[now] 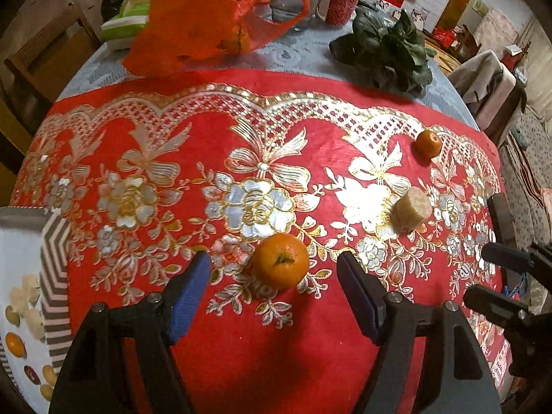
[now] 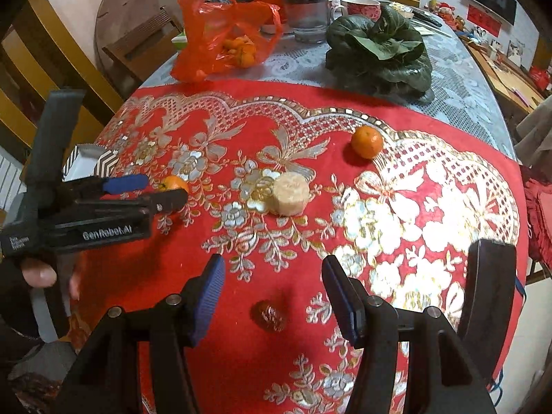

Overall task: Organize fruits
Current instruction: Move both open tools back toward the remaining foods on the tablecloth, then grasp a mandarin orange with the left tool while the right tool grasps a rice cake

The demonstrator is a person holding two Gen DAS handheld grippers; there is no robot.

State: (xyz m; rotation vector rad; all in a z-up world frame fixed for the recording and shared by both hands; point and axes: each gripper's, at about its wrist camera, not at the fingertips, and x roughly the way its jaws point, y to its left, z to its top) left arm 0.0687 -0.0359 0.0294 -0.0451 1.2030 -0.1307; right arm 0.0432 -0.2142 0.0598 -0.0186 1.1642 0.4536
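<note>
A tangerine point(image 1: 280, 261) lies on the red cloth between the fingertips of my open left gripper point(image 1: 274, 270), untouched; the same tangerine point(image 2: 175, 184) shows beside the left gripper point(image 2: 157, 191) in the right wrist view. A pale cut fruit chunk point(image 1: 411, 211) point(image 2: 291, 194) stands mid-table. A second tangerine point(image 1: 428, 143) point(image 2: 367, 142) lies farther back. A dark red date point(image 2: 270, 315) lies between the fingertips of my open right gripper point(image 2: 272, 284). A patterned box point(image 1: 20, 296) with fruit pieces sits at the left edge.
A red plastic bag point(image 2: 220, 31) holding tangerines, leafy greens point(image 2: 379, 51), a glass jar point(image 2: 307, 17) and a red mug point(image 1: 339, 5) stand at the back of the table. Wooden chairs point(image 2: 138, 45) stand at the left. The right gripper's fingers point(image 1: 500, 276) show at the right.
</note>
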